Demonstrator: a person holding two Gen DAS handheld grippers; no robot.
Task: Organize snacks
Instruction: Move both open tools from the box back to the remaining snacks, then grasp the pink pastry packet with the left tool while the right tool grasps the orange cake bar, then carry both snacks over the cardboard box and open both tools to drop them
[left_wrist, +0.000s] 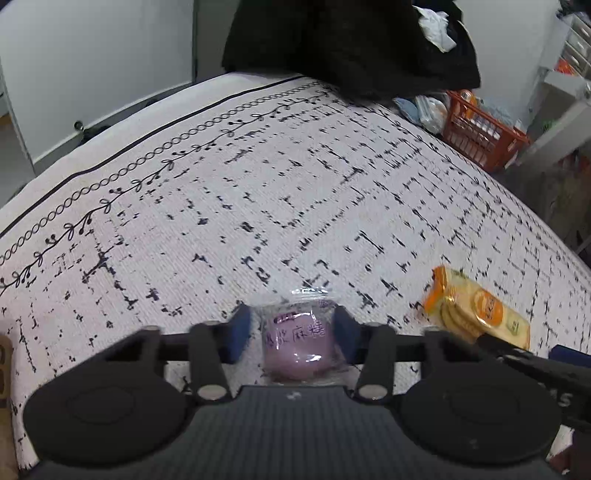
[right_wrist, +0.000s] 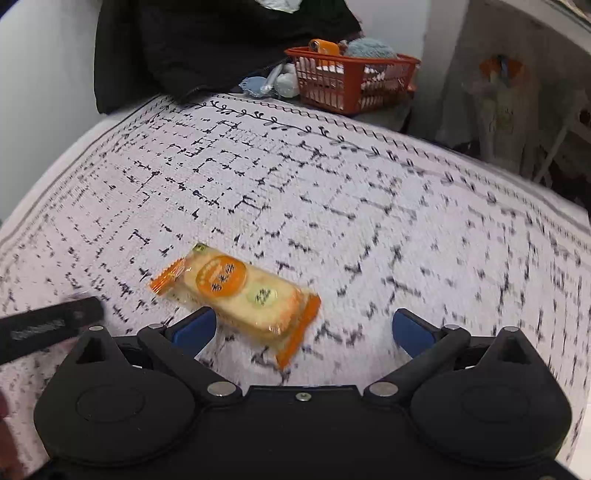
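A white cloth (left_wrist: 258, 192) with black marks covers the table, an orange basket (right_wrist: 354, 79) at its far edge. The left gripper (left_wrist: 291, 332) is clamped on a purple sweet (left_wrist: 297, 347), probably to carry it. The right gripper (right_wrist: 303, 332) hangs spread wide over the cracker packet (right_wrist: 236, 291) lying near, seemingly ready to close.

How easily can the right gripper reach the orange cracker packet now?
Probably easily: the right gripper has its jaws wide open, and the cracker packet lies flat just ahead, toward its left jaw, nothing between.
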